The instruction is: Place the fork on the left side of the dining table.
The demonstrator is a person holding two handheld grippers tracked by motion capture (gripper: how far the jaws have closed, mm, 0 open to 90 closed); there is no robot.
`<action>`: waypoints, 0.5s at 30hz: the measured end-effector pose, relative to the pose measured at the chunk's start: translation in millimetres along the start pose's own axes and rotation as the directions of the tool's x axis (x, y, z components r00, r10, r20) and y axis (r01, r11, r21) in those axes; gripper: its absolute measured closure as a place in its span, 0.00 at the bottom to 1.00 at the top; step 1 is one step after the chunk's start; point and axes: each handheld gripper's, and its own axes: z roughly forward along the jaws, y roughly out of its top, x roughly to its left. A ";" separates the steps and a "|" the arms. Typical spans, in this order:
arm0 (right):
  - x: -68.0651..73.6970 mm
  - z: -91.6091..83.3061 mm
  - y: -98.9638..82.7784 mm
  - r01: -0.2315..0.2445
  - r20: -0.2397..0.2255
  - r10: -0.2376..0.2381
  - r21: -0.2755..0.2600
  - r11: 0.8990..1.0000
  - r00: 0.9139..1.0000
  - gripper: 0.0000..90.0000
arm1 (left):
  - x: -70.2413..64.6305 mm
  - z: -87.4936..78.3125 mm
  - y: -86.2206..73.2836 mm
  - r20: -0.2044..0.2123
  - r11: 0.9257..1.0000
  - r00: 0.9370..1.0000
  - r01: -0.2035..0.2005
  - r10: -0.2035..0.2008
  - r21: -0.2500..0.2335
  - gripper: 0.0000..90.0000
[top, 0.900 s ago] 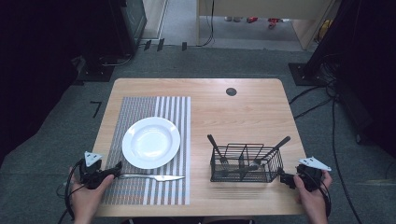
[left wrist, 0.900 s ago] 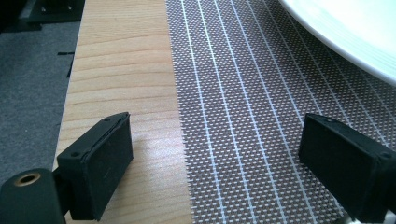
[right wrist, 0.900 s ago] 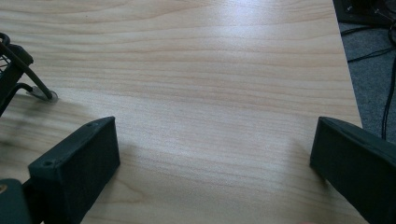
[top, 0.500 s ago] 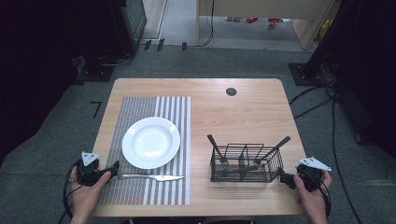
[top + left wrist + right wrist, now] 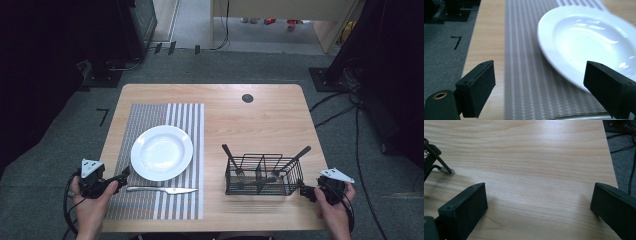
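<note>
While both hands sat at the near edge of the light wooden table [image 5: 260,120], the left gripper [image 5: 122,175] hovered by the near-left corner, jaws spread wide with nothing between them. It pointed at the round white ceramic plate [image 5: 161,152], which rested on the grey striped woven placemat [image 5: 150,112] on the left half of the table. A silver metal table knife [image 5: 162,189] lay flat on the placemat just nearer than the plate, parallel to the near edge, handle end close beside the left gripper's jaws but apart from them. The left gripper view had the plate [image 5: 594,37] ahead between the jaws, placemat [image 5: 529,82] beneath.

The right gripper [image 5: 306,192] sat at the near-right corner, jaws spread and empty, just beside the black wire cutlery caddy [image 5: 263,175], not touching. The caddy held dark-handled utensils, leaning; exact types unclear. The right gripper view had bare tabletop [image 5: 536,165] between the jaws and the caddy's wire [image 5: 434,157] at its left edge.
</note>
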 end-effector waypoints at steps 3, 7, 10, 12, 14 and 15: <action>0.1 0.1 0.1 0.000 0.000 0.000 0.000 1.000 1.000 0.00 | -18.0 -1.9 9.9 0.032 1.000 0.999 -0.023 0.023 -0.014 0.12; 0.1 0.1 0.1 0.000 0.001 0.000 0.000 1.000 1.000 0.00 | -36.4 -0.5 19.1 0.071 0.999 0.996 -0.045 0.047 -0.020 0.12; 0.1 0.1 0.1 0.000 0.000 0.000 0.001 1.000 1.000 0.00 | -45.4 1.4 24.3 0.088 0.998 0.994 -0.060 0.061 -0.023 0.12; 0.1 0.1 0.1 0.000 0.001 0.000 0.001 1.000 1.000 0.00 | -53.9 3.4 29.8 0.105 0.998 0.992 -0.064 0.067 -0.029 0.12; 0.1 0.1 0.1 0.000 0.001 0.000 0.001 1.000 1.000 0.00 | -65.9 5.5 36.8 0.128 0.997 0.989 -0.073 0.077 -0.036 0.12; 0.1 0.1 0.1 0.000 0.000 0.000 0.000 1.000 1.000 0.00 | -69.8 6.3 38.7 0.136 0.996 0.987 -0.077 0.081 -0.035 0.12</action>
